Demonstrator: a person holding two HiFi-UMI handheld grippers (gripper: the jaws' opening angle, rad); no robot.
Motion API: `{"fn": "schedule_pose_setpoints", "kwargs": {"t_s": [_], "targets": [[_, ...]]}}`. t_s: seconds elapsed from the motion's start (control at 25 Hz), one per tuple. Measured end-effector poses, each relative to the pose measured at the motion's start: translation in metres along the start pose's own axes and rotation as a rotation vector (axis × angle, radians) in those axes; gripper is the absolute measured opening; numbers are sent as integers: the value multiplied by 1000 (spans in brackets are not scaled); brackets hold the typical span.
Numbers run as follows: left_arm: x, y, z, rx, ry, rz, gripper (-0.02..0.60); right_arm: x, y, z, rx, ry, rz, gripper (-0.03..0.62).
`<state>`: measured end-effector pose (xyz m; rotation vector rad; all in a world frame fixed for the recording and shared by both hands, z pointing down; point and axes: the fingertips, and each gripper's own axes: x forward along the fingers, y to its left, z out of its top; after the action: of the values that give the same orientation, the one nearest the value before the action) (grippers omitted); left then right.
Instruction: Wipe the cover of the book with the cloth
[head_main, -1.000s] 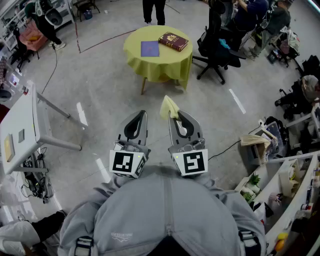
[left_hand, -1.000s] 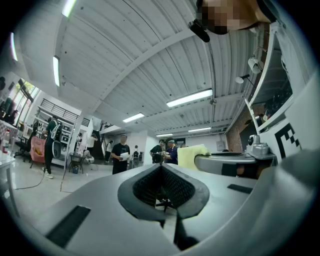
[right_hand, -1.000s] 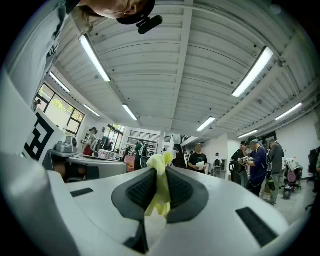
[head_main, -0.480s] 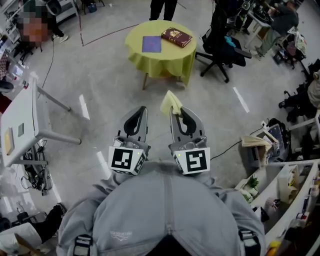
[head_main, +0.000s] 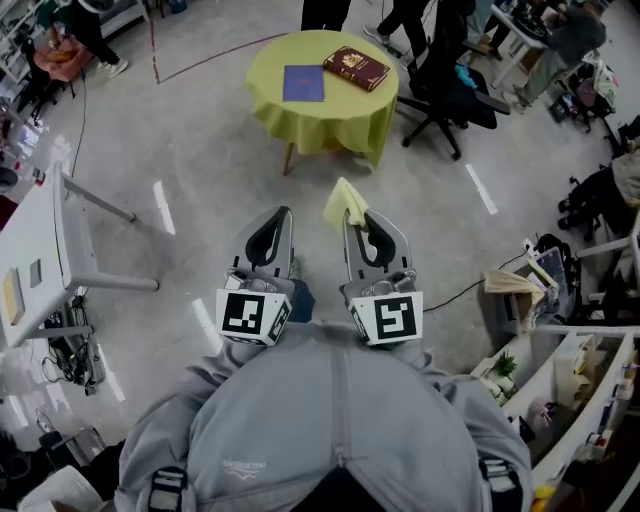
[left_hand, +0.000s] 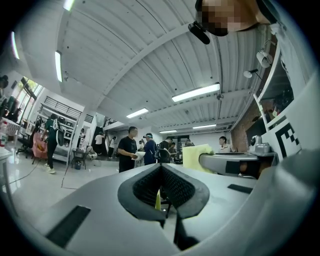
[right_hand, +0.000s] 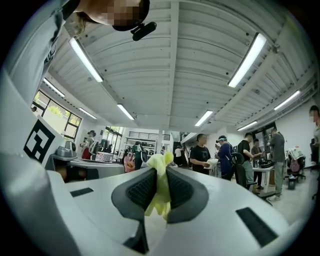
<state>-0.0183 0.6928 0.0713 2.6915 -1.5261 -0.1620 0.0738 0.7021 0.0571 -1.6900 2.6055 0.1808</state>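
1. Head view: a person in a grey sweatshirt (head_main: 330, 430) holds two smooth grey plastic grippers side by side. Each gripper carries a cube with black-and-white square markers (head_main: 250, 318) at its near end.
2. The left gripper (head_main: 275, 213) has its jaws together and empty, their black linings curving round an oval hollow. The right gripper (head_main: 352, 214) has its jaws clamped on a soft, crumpled pale yellow cloth (head_main: 343, 203) that pokes out beyond the tips.
3. Far ahead of both sets of jaws stands a round table draped in yellow-green fabric (head_main: 325, 125). A dark red hardcover book (head_main: 356, 68) with gold ornament lies flat on it, more in line with the right jaws. A flat blue square sheet (head_main: 303, 83) lies just beside the book.
4. Bare grey concrete floor (head_main: 220, 180) lies between the jaws and the table. A black office chair (head_main: 450, 95) stands to the right of the table. A white table (head_main: 45, 250) stands off to the left of the left jaws.
5. Left gripper view: the ribbed black pads (left_hand: 145, 187) meet at their tips with nothing gripped. To the right of these jaws is the right gripper with the cloth (left_hand: 196, 156) at its end. Beyond the tips, standing people (left_hand: 127, 152) and a ribbed white ceiling (left_hand: 125, 60) with strip lights show. The head view shows no ceiling, and this view does not show the book.
6. Right gripper view: the textured pads (right_hand: 137, 192) press on the cloth (right_hand: 159, 187), whose wrinkled folds hang between them and bunch above the tips. People (right_hand: 201, 155) stand beyond the tips; the table and book do not show here.
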Motion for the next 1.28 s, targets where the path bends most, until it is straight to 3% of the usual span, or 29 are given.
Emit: {"fn": "schedule_pose_setpoints", "kwargs": {"t_s": [0.32,0.6,0.96,1.28], "targets": [[101,83,0,-4,3,-29,18,128,-30,-14,-19,11,-8,56],[169,134,-1,-28,28,-49,18,206,-59,-19,-9,18,-47,57],[214,172,-3,-20,12,-123,18,255,-73,-29,-22,33,-118,57],[226,188,-8,-47,24,-127,18,273,-79,-33,-27,50,-136,57]]}}
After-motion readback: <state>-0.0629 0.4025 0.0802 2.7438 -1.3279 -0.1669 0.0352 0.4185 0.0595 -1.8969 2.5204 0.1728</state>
